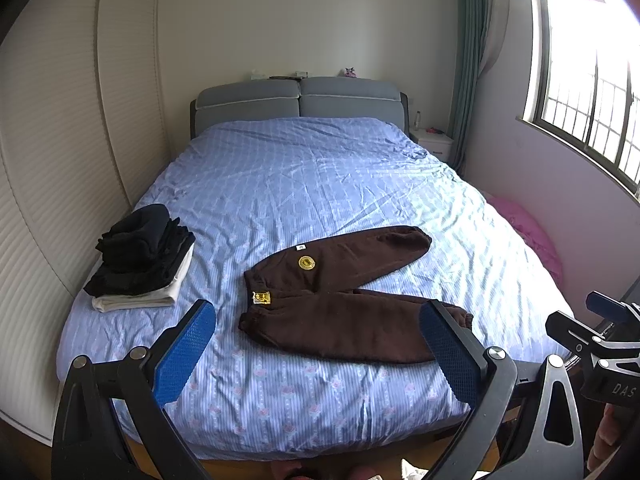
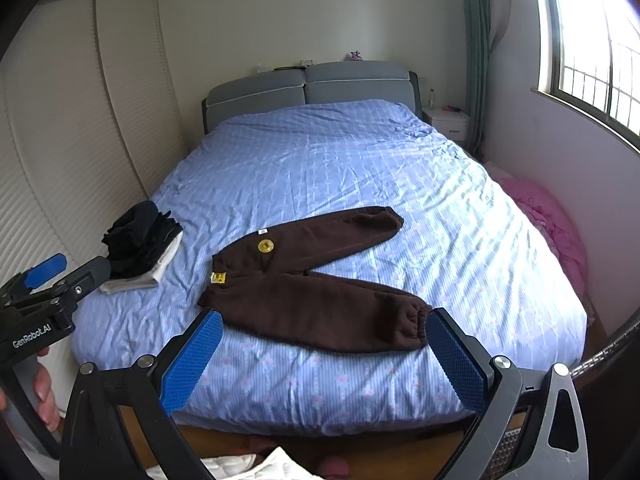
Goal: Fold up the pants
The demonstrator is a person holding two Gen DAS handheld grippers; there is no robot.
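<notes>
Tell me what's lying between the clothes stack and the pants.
Nothing: only bare blue sheet lies between the stack and the pants, in both views.

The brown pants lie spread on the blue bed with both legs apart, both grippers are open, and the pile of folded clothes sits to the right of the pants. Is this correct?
One detail is wrong: the pile of folded clothes sits left of the brown pants, not right, as both wrist views show. The rest holds: pants spread on the blue bed, legs apart, left gripper and right gripper open.
</notes>
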